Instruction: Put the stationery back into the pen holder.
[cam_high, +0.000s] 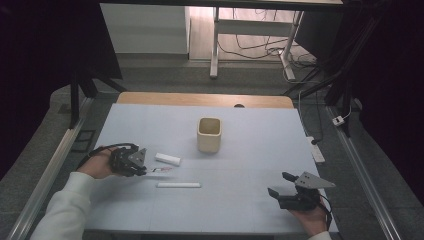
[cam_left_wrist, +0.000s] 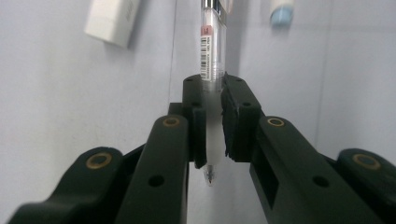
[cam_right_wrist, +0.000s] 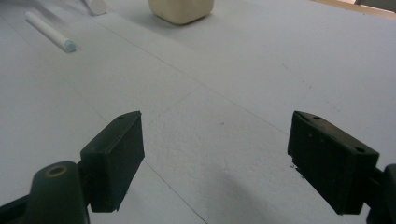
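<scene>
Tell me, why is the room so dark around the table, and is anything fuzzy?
High view: light falls on the table, edges stay black. Left gripper view: the pen is sharp, the near jaws are soft. Right gripper view: the cup looks slightly blurred.

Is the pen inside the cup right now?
No, the pen is pinched between the jaws of the left gripper over the table, while the cup stands apart.

cream square cup (cam_high: 209, 134) upright mid table, white eraser block (cam_high: 167, 159) left of it, long white stick with pale blue end (cam_high: 178, 185) lying nearer the front edge, pale blue table (cam_high: 260, 165), cables on floor (cam_high: 255, 47) behind
</scene>
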